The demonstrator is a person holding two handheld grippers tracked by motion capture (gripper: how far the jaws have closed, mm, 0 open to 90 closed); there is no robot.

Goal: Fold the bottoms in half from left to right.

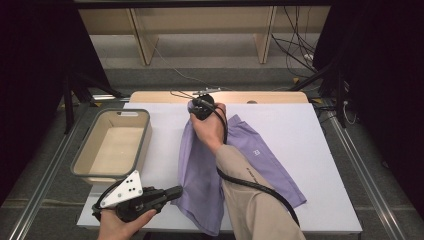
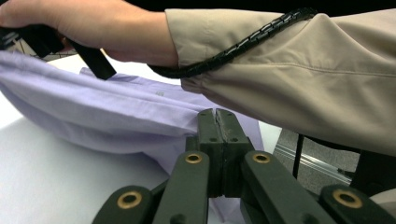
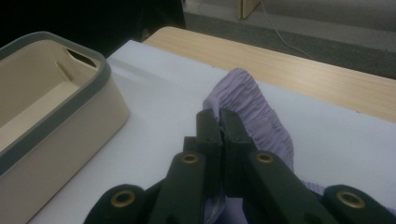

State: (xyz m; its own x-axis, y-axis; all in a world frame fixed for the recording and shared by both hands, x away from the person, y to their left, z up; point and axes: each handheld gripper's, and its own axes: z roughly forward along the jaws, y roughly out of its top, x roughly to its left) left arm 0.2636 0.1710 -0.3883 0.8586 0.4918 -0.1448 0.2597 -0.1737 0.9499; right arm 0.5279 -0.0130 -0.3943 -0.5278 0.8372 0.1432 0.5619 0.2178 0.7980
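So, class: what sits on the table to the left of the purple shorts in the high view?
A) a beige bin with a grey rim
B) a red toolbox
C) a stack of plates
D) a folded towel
A: the beige bin, grey-rimmed, stands left of the purple shorts.

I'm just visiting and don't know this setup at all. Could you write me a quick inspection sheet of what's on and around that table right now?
Surface: white table top with a wooden strip along its far edge.
Job's things: lilac shorts, partly lifted off the surface, elastic waistband at the far end.
Clutter: beige bin with a grey rim, standing left of the shorts; nothing seen inside it.
Grippers: left hand-held gripper shut on the shorts' near edge; right hand-held gripper shut on the waistband.
Cables: black ribbed cable trailing along the person's beige sleeve; loose wires on the floor beyond the table.
Surroundings: wooden shelf frame behind, grey floor, dark curtains on both sides.
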